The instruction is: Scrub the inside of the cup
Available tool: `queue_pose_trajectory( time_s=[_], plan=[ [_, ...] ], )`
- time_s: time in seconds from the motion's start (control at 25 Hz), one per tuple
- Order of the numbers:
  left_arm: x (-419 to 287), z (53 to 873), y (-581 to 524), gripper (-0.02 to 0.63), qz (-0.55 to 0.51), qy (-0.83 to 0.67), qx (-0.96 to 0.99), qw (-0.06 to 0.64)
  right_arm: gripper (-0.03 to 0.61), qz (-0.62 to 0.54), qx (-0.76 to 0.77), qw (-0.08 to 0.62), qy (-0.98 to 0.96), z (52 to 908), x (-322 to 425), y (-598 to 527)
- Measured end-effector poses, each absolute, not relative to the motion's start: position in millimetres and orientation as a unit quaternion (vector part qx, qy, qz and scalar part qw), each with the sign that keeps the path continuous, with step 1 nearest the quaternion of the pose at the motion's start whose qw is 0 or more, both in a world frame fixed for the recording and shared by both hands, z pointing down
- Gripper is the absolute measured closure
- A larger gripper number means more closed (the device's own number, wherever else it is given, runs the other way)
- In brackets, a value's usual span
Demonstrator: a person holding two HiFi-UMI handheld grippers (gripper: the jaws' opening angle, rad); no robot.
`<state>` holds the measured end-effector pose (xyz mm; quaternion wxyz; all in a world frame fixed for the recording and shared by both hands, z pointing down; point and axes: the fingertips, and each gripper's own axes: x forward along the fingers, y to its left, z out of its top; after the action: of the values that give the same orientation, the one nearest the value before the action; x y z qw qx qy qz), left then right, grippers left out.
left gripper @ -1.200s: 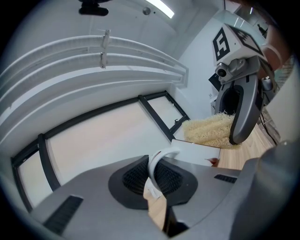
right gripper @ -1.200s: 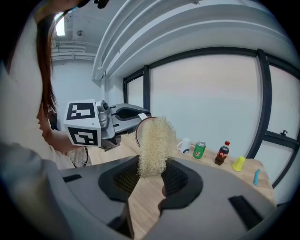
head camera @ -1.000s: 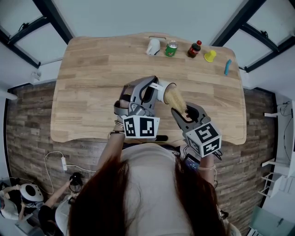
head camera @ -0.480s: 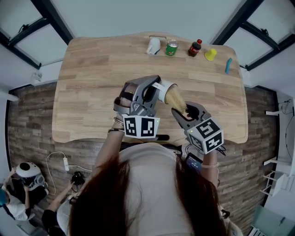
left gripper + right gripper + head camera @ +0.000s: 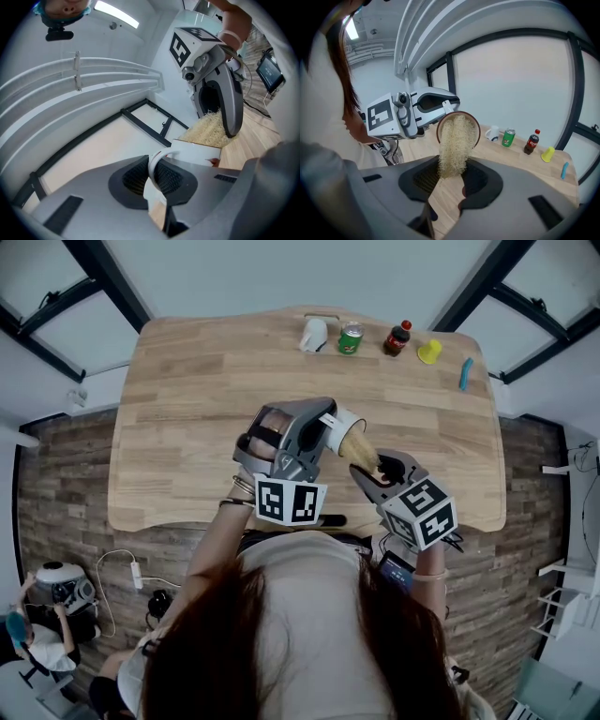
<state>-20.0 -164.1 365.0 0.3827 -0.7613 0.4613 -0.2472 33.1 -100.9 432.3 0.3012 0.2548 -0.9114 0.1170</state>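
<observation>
A white cup (image 5: 342, 421) with a brown rim is held above the table on its side, mouth toward the right gripper. My left gripper (image 5: 314, 427) is shut on its handle (image 5: 156, 161). A pale yellow fibrous scrubber (image 5: 359, 453) is clamped in my right gripper (image 5: 367, 468), its far end pushed inside the cup. In the right gripper view the scrubber (image 5: 453, 143) fills most of the cup's opening (image 5: 459, 126). In the left gripper view the scrubber (image 5: 207, 132) shows above the cup's wall (image 5: 197, 152).
Along the far edge of the wooden table (image 5: 187, 409) stand a white mug (image 5: 312, 335), a green can (image 5: 350, 337), a small cola bottle (image 5: 397, 338), a yellow cup (image 5: 429, 352) and a blue object (image 5: 464, 374). A person sits at the lower left.
The scrubber has gone deeper into the cup, so less of it shows between the grippers. Both grippers and the cup shifted slightly to the right.
</observation>
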Motion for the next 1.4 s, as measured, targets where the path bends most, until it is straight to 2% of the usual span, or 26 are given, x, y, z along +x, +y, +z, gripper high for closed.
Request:
queue_pose_trajectory(
  time_s=[1.0,1.4],
  plan=[
    [2,375,-153,0.584,-0.27,0.391,-0.757,0.448,0.437,0.169,0.234,0.338,-0.896,445,31,-97],
    [9,377,-149,0.584,-0.27,0.37,-0.76,0.461,0.437,0.214,0.224,0.328,-0.892,446,30,-96]
  ],
)
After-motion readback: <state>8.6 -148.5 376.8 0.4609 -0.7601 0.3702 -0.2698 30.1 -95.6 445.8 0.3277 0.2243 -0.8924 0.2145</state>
